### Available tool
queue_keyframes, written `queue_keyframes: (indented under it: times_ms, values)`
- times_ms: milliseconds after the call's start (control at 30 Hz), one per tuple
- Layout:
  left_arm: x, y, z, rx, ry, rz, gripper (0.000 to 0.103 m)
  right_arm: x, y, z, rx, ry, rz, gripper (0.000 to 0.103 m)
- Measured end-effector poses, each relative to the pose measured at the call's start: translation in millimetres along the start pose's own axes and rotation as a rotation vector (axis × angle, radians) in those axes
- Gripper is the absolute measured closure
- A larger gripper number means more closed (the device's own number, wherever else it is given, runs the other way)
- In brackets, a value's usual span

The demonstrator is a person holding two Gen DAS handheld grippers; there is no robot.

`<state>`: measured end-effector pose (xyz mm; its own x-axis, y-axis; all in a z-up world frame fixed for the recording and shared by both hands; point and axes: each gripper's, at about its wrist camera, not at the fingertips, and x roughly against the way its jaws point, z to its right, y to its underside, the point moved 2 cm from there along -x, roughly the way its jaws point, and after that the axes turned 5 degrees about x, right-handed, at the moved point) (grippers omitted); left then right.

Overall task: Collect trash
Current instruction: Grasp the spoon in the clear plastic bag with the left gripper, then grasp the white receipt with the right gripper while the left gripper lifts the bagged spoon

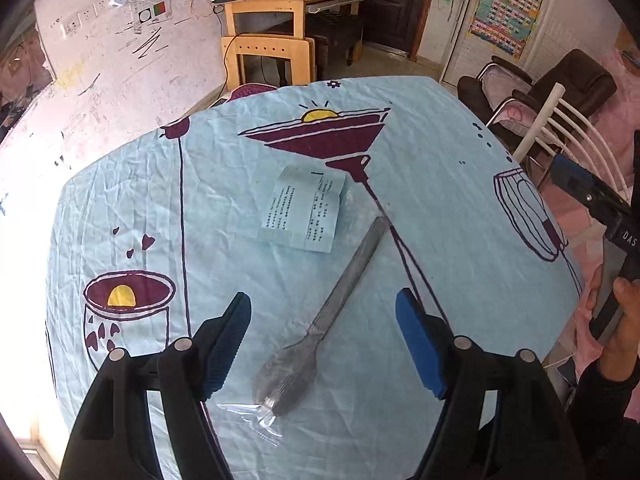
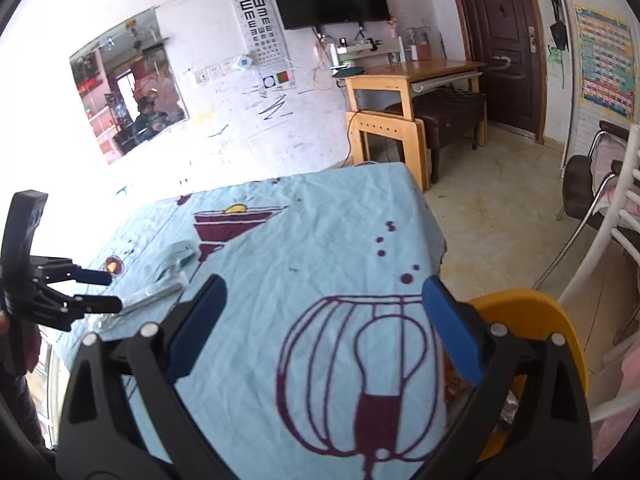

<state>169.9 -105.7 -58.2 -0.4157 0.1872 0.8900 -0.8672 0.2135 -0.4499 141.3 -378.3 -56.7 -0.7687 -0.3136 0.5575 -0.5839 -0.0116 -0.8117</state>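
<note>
A plastic spoon in a clear wrapper lies on the light blue tablecloth, with its bowl between my left gripper's open jaws. My left gripper hovers just above it, empty. A printed paper slip lies beyond the spoon's handle. My right gripper is open and empty over the table's right edge, above a whisk print. In the right wrist view the left gripper, the spoon and the paper slip show at left.
A yellow bin sits below the table's right edge, by my right gripper. A white chair stands to the right of the table. A wooden desk and a door are at the back wall.
</note>
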Motion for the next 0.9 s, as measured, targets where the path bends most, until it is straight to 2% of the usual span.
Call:
queue_keyframes:
  times_ms: [100,167,300,400,567,900]
  values:
    - [-3.8,5.1,-8.4,-0.025,0.028,-0.028,0.032,-5.3,-5.7,-20.1,0.028,-0.012,-0.014,0.009]
    - [-8.3,10.2,-7.9,-0.053,0.022,-0.038,0.033,-8.0,-7.4,-30.2,0.043,-0.014,-0.024,0.009]
    - [-12.9,19.2,-3.5,-0.129,0.027,-0.069,0.056,-14.7,-12.5,-45.1,0.068,-0.016,-0.039,0.007]
    - [-14.2,25.2,-0.6,-0.181,0.014,-0.078,0.065,-16.7,-15.4,-54.3,0.080,-0.024,-0.044,0.007]
    - [-6.9,28.7,-11.5,-0.182,0.012,-0.064,0.080,-31.5,-23.1,-78.5,0.118,-0.045,-0.075,0.006]
    - [20.5,47.0,-58.3,-0.088,0.025,-0.006,0.083,-104.7,-27.0,-165.5,0.326,-0.113,-0.213,0.007]
